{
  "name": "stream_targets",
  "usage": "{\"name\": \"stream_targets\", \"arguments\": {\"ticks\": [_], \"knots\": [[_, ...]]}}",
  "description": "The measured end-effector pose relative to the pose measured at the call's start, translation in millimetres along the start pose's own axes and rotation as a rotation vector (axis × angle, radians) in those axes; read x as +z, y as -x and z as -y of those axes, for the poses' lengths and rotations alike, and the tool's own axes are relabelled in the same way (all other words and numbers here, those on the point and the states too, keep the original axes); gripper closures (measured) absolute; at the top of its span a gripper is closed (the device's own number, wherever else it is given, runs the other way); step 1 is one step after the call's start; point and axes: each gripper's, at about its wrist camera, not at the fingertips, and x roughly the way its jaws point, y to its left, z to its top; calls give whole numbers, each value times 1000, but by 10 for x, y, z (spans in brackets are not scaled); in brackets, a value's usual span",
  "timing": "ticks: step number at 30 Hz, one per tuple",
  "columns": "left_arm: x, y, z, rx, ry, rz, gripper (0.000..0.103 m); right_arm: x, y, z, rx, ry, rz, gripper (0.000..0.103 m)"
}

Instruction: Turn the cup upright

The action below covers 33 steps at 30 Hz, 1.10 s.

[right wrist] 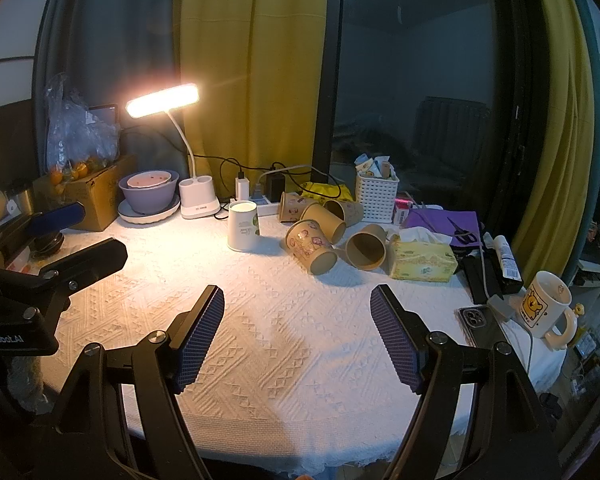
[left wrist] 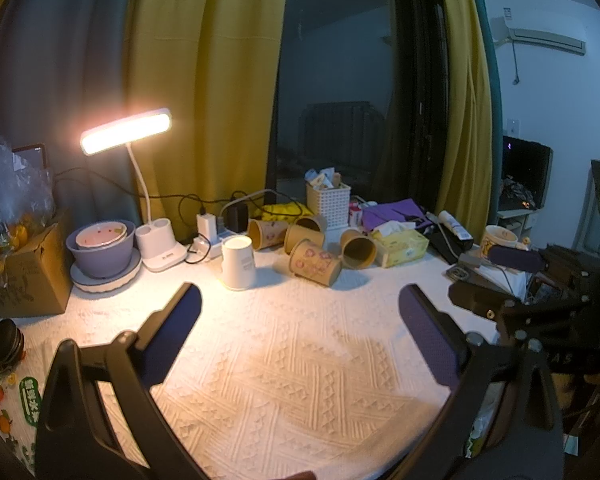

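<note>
Your left tongs (left wrist: 300,300) and right tongs (right wrist: 298,300) are both spread wide and empty, hovering over the near part of the counter (right wrist: 284,344) with its white textured cloth. The white cup (right wrist: 242,225) stands near the counter's far edge, just in front of the lit desk lamp (right wrist: 196,196), well apart from both tongs. Just right of it, brown paper cups (right wrist: 314,246) lie on their sides in a cluster beside a yellow tissue pack (right wrist: 422,258).

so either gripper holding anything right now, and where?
Nothing held. Left gripper and right gripper are both open above the tablecloth, short of the cups.
</note>
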Motion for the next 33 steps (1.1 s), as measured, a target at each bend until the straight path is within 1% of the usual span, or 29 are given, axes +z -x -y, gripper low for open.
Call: {"name": "stream_targets", "arguments": {"ticks": [20,23,26,33], "knots": [[-4,-33,0,0,-1,-8,3,6,0,-54,1,0,-1,24],[-26,-166,-17,-5,-4,-41,3,16,-58,-79,5,6,-6,24],[-49,-364,-40,-7,-15,-84,3,17,-247,-50,3,-3,-39,24],[-56,-897,-147,-6,-24,-163,3,10,-712,219,-3,-49,-98,24]]}}
